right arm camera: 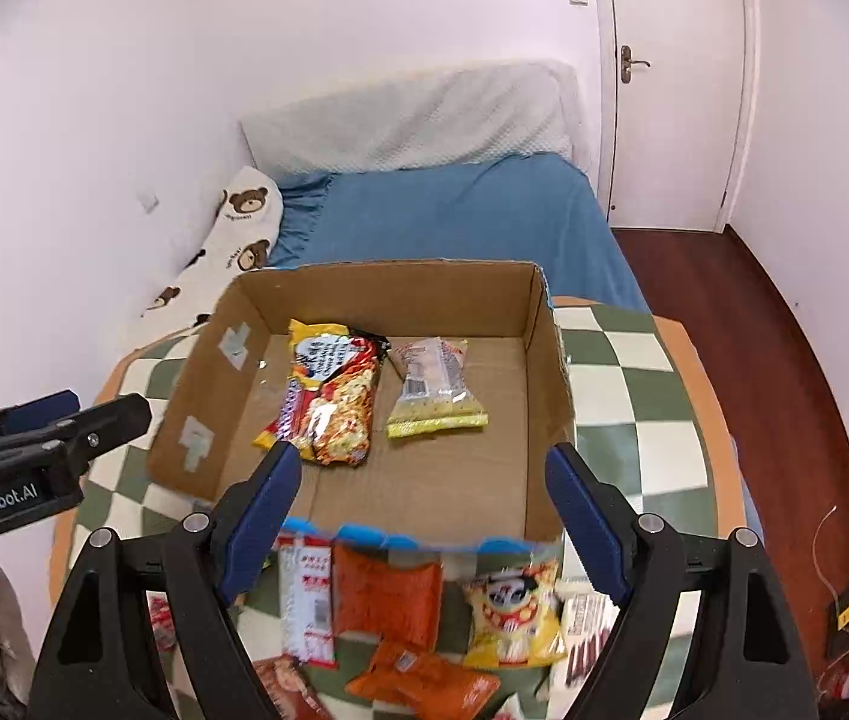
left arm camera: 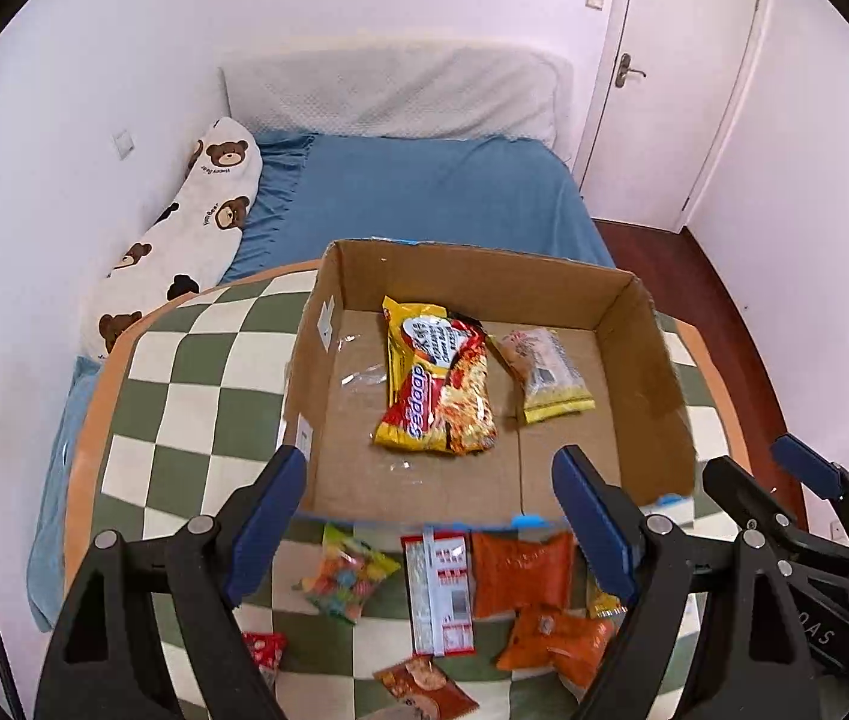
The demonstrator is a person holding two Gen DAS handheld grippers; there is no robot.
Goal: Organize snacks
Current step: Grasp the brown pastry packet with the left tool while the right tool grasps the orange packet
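Observation:
An open cardboard box (left arm camera: 640,360) (right arm camera: 544,360) stands on a green-and-white checked table. In it lie a yellow-red noodle packet (left arm camera: 436,384) (right arm camera: 334,396) and a clear-yellow snack bag (left arm camera: 550,378) (right arm camera: 436,384). Several loose snacks lie in front of the box: a gummy bag (left arm camera: 349,576), a white-red packet (left arm camera: 439,588) (right arm camera: 307,594), orange packets (left arm camera: 520,576) (right arm camera: 388,597) and a yellow bag (right arm camera: 514,612). My left gripper (left arm camera: 430,528) is open and empty above them. My right gripper (right arm camera: 424,522) is open and empty above the box's near edge.
The checked table (left arm camera: 196,396) (right arm camera: 634,408) stands against a bed with a blue sheet (left arm camera: 436,192) and a bear-print pillow (left arm camera: 196,222). A white door (right arm camera: 670,90) and wooden floor (right arm camera: 784,360) are at the right. Each gripper shows at the other view's edge.

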